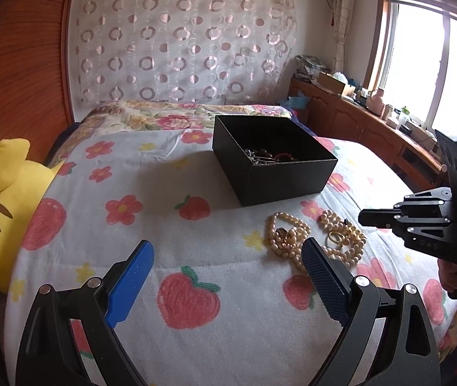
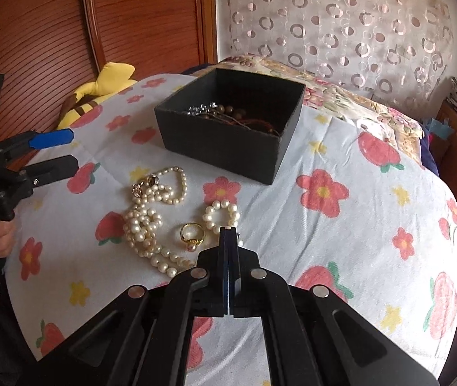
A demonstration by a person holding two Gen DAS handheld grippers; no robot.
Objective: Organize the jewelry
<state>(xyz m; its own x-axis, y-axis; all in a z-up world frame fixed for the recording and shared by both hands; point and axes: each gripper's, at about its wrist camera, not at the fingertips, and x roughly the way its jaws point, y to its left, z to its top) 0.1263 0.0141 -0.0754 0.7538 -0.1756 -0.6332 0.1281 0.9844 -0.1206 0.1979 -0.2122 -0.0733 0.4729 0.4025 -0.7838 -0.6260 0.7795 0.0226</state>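
Note:
A black box [image 1: 276, 180] [image 2: 222, 148] sits on the flowered blanket with dark beads and a silvery piece inside. In front of it lie a long pearl necklace [image 1: 288, 234] [image 2: 145, 222], a gold ring [image 1: 336, 238] [image 2: 192, 233] and a small pearl bracelet [image 1: 329, 217] [image 2: 222, 212]. My right gripper [image 2: 228, 229] [image 1: 362, 218] is shut, and its tips pinch the near edge of the bracelet, which still rests on the blanket. My left gripper [image 1: 228, 244] [image 2: 67, 149] hovers open just left of the necklace with nothing between its fingers.
A yellow plush toy [image 1: 0, 209] [image 2: 100, 90] lies at the bed's left edge against the wooden headboard [image 1: 19, 64]. A cluttered wooden cabinet [image 1: 373, 122] runs under the window on the right. The blanket [image 1: 196, 225] spreads flat around the jewelry.

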